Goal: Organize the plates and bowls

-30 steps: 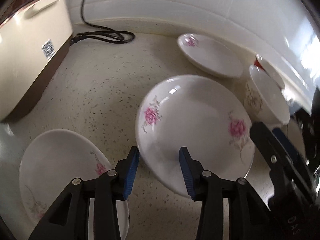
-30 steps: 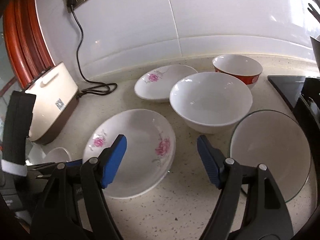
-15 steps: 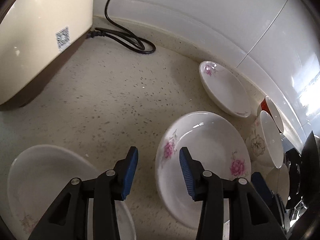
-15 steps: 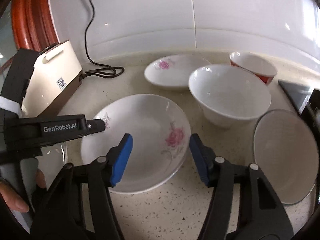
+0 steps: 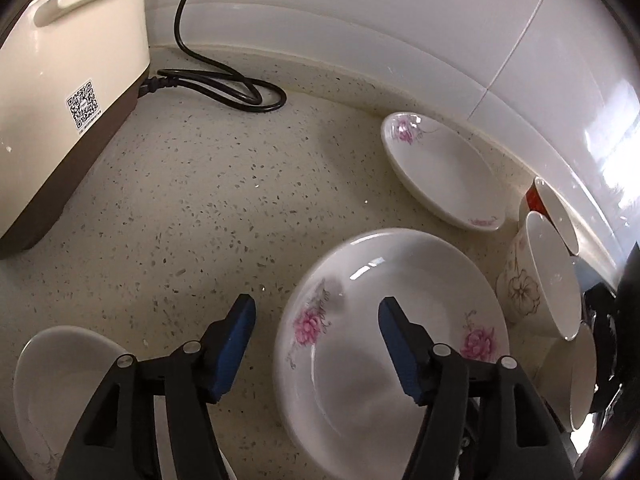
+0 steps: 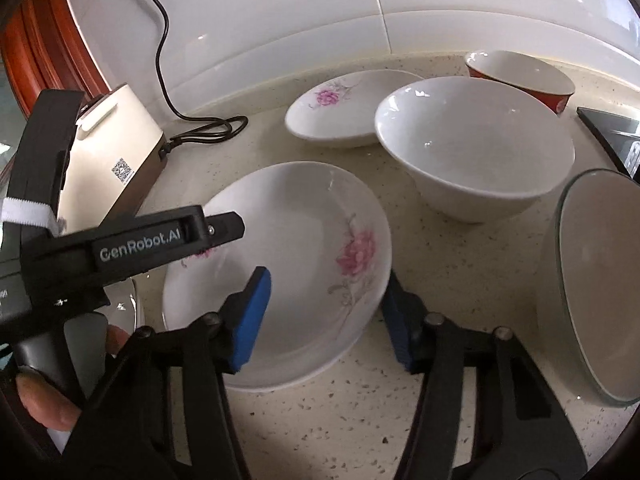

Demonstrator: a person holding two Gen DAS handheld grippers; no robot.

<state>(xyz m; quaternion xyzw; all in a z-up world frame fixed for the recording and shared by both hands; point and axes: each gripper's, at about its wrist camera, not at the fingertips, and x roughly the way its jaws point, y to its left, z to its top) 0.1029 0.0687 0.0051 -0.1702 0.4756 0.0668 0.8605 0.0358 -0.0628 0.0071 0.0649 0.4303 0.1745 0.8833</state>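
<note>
Nearest: right gripper [image 6: 326, 314], jaws spread, straddling the near rim of the large floral plate [image 6: 296, 248] on the speckled counter [image 6: 360, 420]. Left gripper [image 5: 316, 340] parted too, one finger over that plate's left rim, gripping nothing. Beyond: white bowl [image 6: 476, 152], small floral plate [image 6: 340, 108], red bowl [image 6: 520, 76] by the wall.

Spread claw [image 5: 316, 344] (left) over plate [image 5: 372, 320]

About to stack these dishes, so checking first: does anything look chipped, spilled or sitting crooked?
Nothing looks spilled or broken. One oddity: the glass lid at right stands tilted on its edge, while the large floral plate sits flat.
</note>
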